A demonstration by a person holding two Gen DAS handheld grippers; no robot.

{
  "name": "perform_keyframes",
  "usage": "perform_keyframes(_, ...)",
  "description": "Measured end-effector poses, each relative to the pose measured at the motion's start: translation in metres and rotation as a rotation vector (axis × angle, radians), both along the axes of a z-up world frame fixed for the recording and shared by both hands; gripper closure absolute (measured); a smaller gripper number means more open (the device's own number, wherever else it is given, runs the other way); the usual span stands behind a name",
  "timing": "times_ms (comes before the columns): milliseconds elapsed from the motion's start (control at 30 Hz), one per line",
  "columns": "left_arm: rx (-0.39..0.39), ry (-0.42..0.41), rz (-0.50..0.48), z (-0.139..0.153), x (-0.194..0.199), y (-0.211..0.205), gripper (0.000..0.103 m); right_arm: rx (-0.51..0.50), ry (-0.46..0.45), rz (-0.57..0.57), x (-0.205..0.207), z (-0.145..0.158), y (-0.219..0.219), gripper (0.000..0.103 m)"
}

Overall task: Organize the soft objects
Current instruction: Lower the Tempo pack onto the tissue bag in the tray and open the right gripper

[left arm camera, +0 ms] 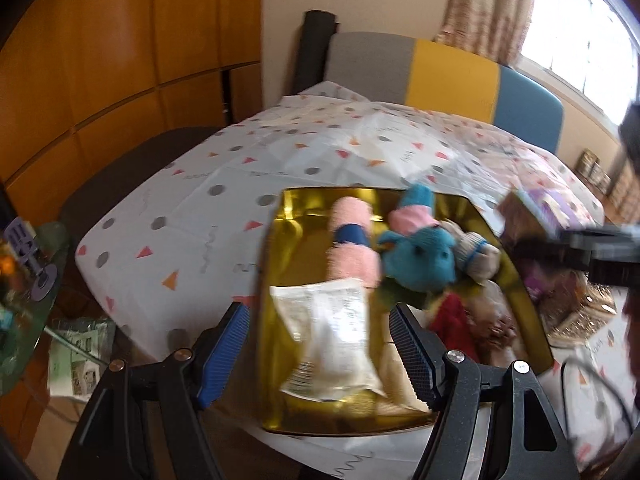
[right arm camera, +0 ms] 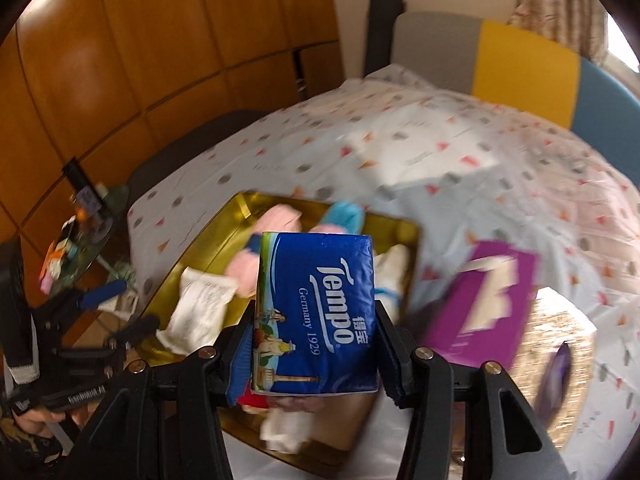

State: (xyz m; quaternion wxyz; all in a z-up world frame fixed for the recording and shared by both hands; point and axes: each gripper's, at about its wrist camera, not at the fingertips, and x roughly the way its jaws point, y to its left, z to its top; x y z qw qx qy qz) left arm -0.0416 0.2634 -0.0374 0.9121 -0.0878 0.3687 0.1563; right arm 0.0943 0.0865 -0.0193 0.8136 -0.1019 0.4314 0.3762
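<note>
- Left wrist view — left gripper [left arm camera: 318, 350] gaping empty above gold tray [left arm camera: 516, 280]; blue plush [left arm camera: 416, 258] and white packet [left arm camera: 332, 340] inside, crowding the near end.
- Right wrist view — right gripper [right arm camera: 312, 344] clamped on tissue pack [right arm camera: 316, 316] above the tray; could spill off the piled toys.

I am in a home, in a lived-in room. My view takes in a desk under a white cloth [left arm camera: 192, 216] dotted with triangles, a chair [left arm camera: 448, 76] backed in grey, yellow and blue, wooden wall panels [left arm camera: 100, 60], and a curtained window [left arm camera: 576, 36].
</note>
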Motion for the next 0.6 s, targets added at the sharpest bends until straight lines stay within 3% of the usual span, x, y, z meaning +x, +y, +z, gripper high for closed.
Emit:
perform_keyframes(300, 0.005, -0.002, 0.065, -0.002, -0.009, 0.022, 0.030, -0.031, 0.110, 0.080, -0.017, -0.062, 0.077, 0.050)
perform_keyframes(433, 0.004, 0.002, 0.066, -0.003, -0.009, 0.023, 0.030, -0.045, 0.174, 0.064, -0.012, -0.080, 0.082, 0.049)
perform_keyframes(600, -0.001, 0.002, 0.069, -0.004, -0.008, 0.023, 0.030, -0.017, 0.155, 0.066, -0.016, -0.077, 0.072, 0.045)
